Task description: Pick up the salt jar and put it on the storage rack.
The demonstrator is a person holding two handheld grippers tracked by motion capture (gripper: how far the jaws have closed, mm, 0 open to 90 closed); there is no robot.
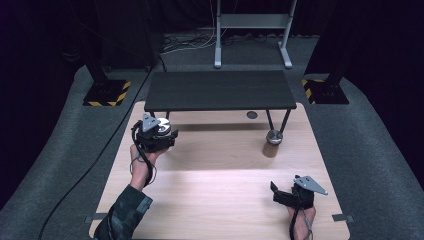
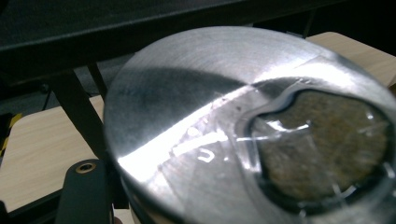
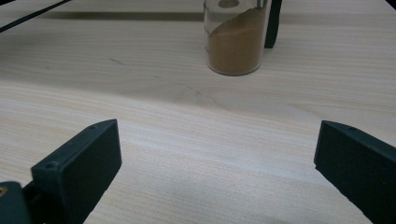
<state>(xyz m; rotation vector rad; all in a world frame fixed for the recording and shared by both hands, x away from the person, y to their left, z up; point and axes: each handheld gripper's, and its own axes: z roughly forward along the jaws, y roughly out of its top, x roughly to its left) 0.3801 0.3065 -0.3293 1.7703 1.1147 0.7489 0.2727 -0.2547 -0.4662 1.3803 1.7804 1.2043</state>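
Note:
My left gripper is shut on a spice jar with a shiny metal lid, at the table's far left beside the black shelf's front leg. In the left gripper view the lid is very close, with a clear window over brown contents, and one black finger shows at the lower left. A second jar of brown powder stands upright on the wood by the shelf's right legs. My right gripper rests open near the front right, its jaws wide apart and pointing toward that jar.
A low black shelf on thin legs stands across the far half of the light wooden table. Bare wood lies between my two grippers. Dark carpet, stands with hazard stripes and a metal frame surround the table.

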